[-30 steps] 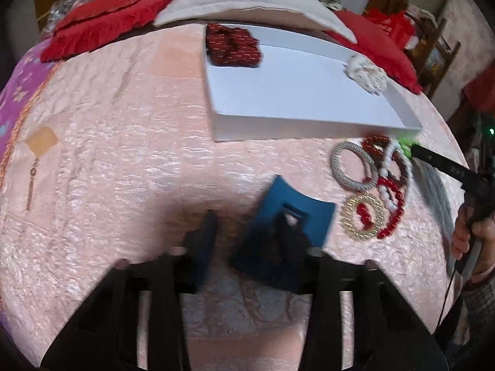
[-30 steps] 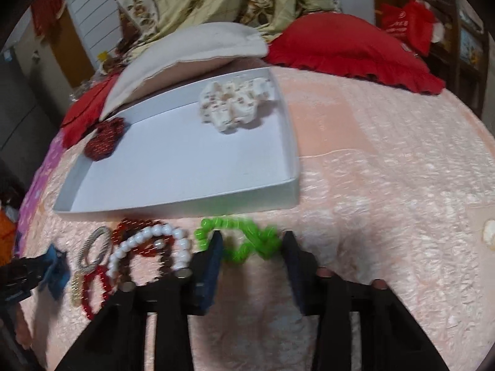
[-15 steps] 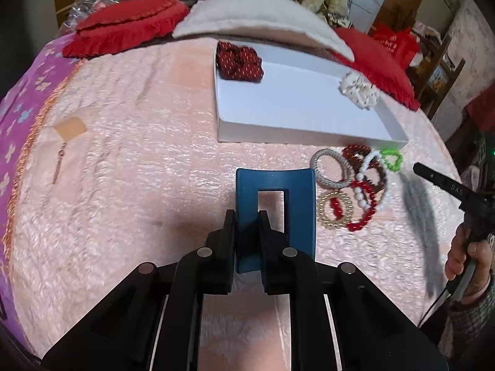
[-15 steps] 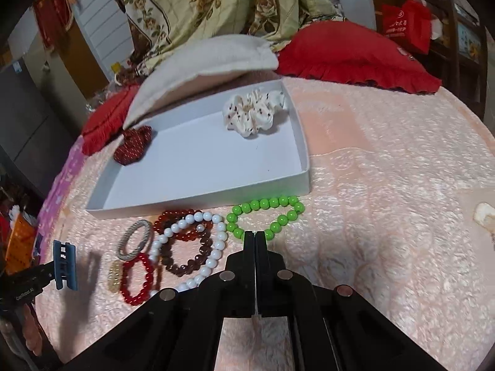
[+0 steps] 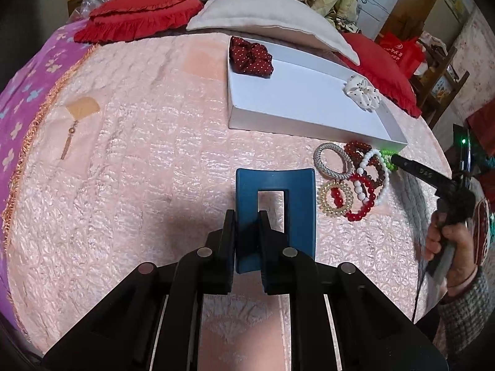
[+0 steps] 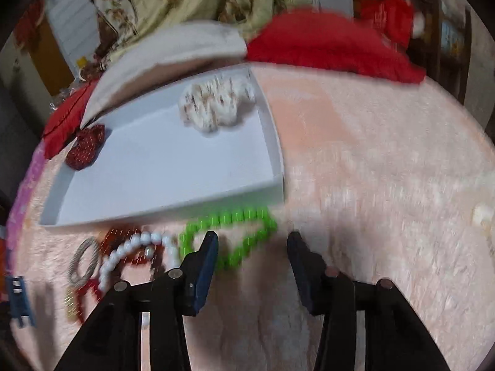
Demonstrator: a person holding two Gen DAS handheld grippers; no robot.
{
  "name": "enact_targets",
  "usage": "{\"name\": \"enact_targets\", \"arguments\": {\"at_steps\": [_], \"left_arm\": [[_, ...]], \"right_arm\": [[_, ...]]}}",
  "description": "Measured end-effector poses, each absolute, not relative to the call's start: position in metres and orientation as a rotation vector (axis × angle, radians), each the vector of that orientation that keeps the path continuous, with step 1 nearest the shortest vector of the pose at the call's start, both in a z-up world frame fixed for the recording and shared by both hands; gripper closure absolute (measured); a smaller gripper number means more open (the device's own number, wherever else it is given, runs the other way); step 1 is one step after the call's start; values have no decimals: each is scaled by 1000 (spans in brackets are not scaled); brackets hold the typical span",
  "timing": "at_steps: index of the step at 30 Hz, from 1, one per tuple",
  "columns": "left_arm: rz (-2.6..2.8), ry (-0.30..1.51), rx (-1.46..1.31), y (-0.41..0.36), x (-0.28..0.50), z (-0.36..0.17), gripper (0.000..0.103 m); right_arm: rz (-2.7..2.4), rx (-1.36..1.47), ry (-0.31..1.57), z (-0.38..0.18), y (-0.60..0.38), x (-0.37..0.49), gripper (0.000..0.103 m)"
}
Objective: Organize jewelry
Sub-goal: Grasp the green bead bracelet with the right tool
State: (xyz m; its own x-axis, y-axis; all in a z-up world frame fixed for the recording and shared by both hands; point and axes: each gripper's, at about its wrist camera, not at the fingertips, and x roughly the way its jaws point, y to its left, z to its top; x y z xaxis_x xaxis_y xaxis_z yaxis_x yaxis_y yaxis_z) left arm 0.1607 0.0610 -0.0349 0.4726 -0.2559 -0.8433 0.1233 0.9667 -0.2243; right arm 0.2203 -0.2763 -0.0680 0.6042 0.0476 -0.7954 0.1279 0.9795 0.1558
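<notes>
While left gripper (image 5: 247, 232) clamps it, blue hair clip (image 5: 275, 204) stands upright.

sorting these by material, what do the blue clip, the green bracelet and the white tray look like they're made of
Blue clip: looks like hard matte plastic, with a uniform colour and crisp moulded edges. Green bracelet: round, bright beads, probably plastic or glass; motion blur hides the finish. White tray: seems to be matte cardboard, with thin straight walls and sharp folded corners.
</notes>
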Motion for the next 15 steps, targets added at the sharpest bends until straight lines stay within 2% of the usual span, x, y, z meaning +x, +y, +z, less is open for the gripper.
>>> {"name": "enact_targets", "arguments": {"at_steps": [2, 3, 4, 9, 15], "left_arm": [[-233, 1053, -141, 61, 163, -35, 91], [-232, 1052, -140, 61, 163, -35, 91], [-230, 1050, -138, 60, 163, -35, 91], [-234, 1035, -137, 61, 154, -28, 91], [-237, 1000, -138, 63, 143, -14, 91]], "right_arm": [[-52, 159, 913, -70, -269, 224, 69], [-36, 155, 916, -70, -268, 224, 90], [-24, 164, 921, -70, -269, 224, 94], [13, 275, 891, -53, -282, 206, 94], [65, 278, 833, -17, -281, 184, 95]]}}
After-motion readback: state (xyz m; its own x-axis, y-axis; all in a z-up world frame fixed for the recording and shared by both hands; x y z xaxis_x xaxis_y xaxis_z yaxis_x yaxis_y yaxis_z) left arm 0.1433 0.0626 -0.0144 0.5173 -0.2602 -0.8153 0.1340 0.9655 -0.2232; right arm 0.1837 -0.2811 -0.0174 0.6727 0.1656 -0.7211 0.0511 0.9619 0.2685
